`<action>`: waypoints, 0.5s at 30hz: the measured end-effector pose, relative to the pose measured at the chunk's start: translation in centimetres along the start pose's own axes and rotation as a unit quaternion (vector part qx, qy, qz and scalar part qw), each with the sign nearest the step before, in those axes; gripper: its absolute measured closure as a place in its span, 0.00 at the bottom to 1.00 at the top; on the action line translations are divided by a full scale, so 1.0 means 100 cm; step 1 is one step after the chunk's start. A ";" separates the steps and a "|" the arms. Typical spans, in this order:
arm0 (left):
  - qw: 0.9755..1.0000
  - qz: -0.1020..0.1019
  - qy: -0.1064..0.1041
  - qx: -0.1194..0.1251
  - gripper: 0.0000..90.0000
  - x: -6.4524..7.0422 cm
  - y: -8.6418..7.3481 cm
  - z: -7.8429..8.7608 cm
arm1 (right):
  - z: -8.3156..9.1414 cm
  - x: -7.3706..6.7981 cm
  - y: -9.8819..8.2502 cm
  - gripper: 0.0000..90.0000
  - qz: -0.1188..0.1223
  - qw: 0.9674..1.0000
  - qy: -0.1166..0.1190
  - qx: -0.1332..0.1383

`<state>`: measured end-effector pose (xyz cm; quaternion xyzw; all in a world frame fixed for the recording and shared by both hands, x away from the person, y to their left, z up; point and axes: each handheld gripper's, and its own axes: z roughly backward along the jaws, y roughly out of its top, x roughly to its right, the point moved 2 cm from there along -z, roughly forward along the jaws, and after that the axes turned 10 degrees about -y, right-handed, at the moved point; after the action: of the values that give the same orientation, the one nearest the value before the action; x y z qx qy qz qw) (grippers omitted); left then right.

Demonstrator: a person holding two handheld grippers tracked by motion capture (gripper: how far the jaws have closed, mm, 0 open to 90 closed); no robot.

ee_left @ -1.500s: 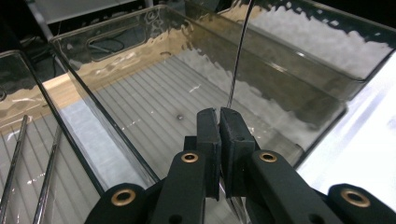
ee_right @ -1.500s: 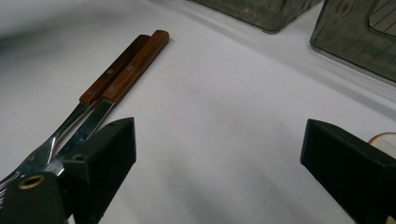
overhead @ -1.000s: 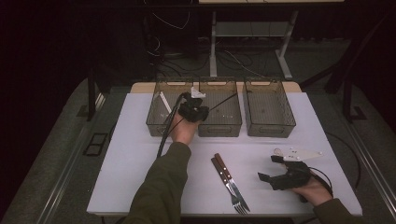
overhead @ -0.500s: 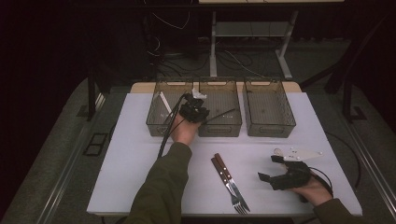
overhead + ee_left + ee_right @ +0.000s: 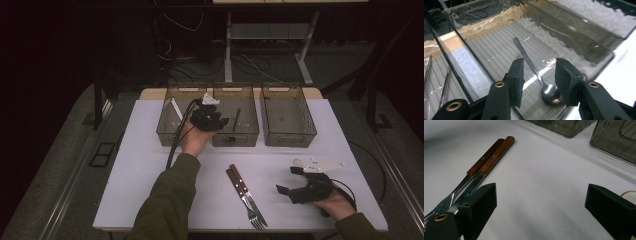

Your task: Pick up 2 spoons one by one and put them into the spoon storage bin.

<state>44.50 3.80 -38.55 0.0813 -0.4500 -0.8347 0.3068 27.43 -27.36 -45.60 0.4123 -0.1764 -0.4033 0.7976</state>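
Smoked translucent plastic, ribbed floor: middle bin (image 5: 235,134) of three in a row along the far edge of the white table (image 5: 130,190), low walls close on every side, open only from above. Left gripper (image 5: 539,75) above the near wall, jaws just opened partway, holding nothing. Steel spoon (image 5: 541,82) flat on the bin floor between and below the pads, untouched; polished bowl toward the near wall, slim handle angled away. Right gripper (image 5: 541,205) low over bare tabletop, jaws wide apart and empty. Wood-handled knife (image 5: 486,162) and fork (image 5: 477,163) side by side just beside its left jaw; broad clear surface ahead.
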 end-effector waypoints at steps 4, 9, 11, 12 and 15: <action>1.000 -0.008 -0.021 0.012 0.57 0.007 0.001 0.009 | 0.000 0.000 0.000 0.11 -0.001 1.000 -0.001 -0.001; 0.999 -0.009 -0.041 0.017 0.51 0.015 -0.003 0.018 | 0.000 0.000 0.000 0.11 0.000 1.000 -0.002 -0.001; 0.998 -0.014 -0.049 0.022 0.50 0.017 -0.005 0.022 | 0.000 0.000 0.000 0.11 0.000 1.000 -0.002 -0.001; 0.998 -0.019 -0.051 0.018 0.49 0.018 -0.007 0.024 | 0.000 0.000 0.000 0.11 0.000 1.000 -0.002 -0.001; 0.998 -0.020 -0.059 0.023 0.47 0.023 -0.012 0.029 | 0.000 0.000 0.000 0.11 -0.001 1.000 -0.003 -0.002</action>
<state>40.98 4.94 -37.50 0.0485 -0.4849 -0.8333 0.2612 27.45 -27.36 -45.64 0.4100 -0.1772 -0.4057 0.7974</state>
